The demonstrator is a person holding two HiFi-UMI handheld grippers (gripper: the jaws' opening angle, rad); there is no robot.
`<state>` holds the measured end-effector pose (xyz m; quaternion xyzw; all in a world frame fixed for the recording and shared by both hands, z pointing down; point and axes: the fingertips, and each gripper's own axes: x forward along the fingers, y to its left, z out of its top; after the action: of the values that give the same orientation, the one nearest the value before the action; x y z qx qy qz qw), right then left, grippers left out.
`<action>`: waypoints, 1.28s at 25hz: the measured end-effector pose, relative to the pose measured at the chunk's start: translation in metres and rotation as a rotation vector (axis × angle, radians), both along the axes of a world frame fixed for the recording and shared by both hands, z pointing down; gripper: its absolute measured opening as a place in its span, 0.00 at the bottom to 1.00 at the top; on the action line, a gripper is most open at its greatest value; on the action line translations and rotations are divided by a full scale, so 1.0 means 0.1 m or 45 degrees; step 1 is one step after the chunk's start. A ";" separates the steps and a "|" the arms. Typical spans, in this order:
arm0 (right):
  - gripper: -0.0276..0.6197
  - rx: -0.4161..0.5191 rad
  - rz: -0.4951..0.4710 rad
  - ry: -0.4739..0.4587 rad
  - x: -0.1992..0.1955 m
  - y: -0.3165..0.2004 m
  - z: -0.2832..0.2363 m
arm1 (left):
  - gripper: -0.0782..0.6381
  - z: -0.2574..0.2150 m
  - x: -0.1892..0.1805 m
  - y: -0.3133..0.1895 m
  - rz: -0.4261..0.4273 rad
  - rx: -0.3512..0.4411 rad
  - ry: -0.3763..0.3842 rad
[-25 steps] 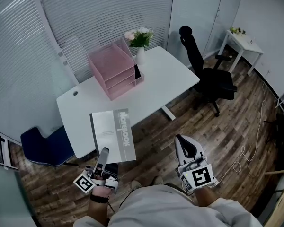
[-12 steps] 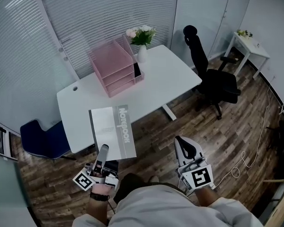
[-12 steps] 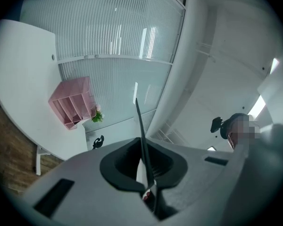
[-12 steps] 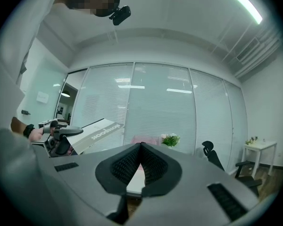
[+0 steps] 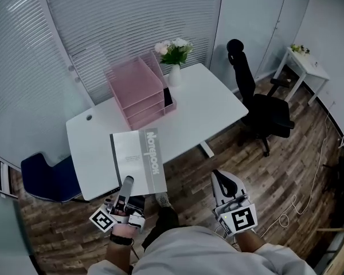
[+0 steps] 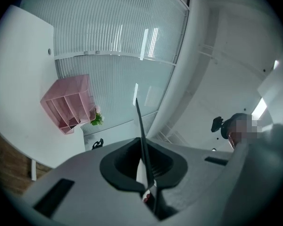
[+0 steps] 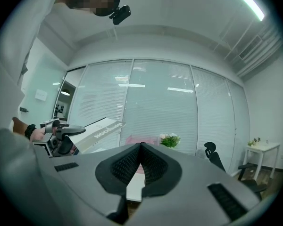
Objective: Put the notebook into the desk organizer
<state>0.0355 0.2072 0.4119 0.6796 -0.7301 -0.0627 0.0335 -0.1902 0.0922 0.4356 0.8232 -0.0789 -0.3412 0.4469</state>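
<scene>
The room is an office with slatted blinds over glass walls and a plank floor, and a white desk (image 5: 209,105) stands across the middle of the head view. The notebook (image 5: 139,162) hangs in the air, cover up, over the desk's near edge. The left gripper (image 5: 126,183) pinches it at its six o'clock edge, jaws clamped on the thin stack. The pink desk organizer (image 5: 139,90) sits on the desk at the notebook's twelve o'clock, well apart from it. A vase of flowers (image 5: 173,56) stands just beside the organizer at its one o'clock. The right gripper (image 5: 222,179) hangs at the notebook's four o'clock, its jaws pressed together on nothing.

Held by one edge only, the notebook will likely droop or swivel in the pinch and could slip out on the way. A sagging far edge could also catch a tray lip, which might shove the organizer toward the vase.
</scene>
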 end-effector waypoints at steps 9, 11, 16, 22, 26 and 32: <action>0.06 -0.037 0.021 0.016 0.39 -1.25 -0.04 | 0.13 -0.03 0.37 -1.23 0.005 -0.024 0.031; 0.06 -0.036 0.006 0.024 0.40 -1.59 -0.10 | 0.13 -0.07 0.43 -1.53 0.000 -0.036 0.040; 0.06 -0.030 -0.002 0.027 0.44 -2.28 -0.18 | 0.13 -0.20 0.56 -2.14 0.006 -0.046 0.075; 0.06 -0.040 -0.030 0.018 0.49 -2.76 -0.18 | 0.13 -0.29 0.81 -2.61 -0.001 -0.049 0.091; 0.06 -0.042 -0.076 0.021 0.60 -3.06 -0.19 | 0.13 -0.27 0.93 -2.86 -0.047 -0.079 0.100; 0.06 -0.056 -0.212 0.006 0.89 -3.52 -0.16 | 0.13 -0.15 1.21 -3.26 -0.194 -0.208 0.097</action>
<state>0.1249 -0.1445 0.3955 0.6156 -0.7851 -0.0508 0.0448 -0.0692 -0.2334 0.4202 0.7622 -0.1519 -0.3976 0.4878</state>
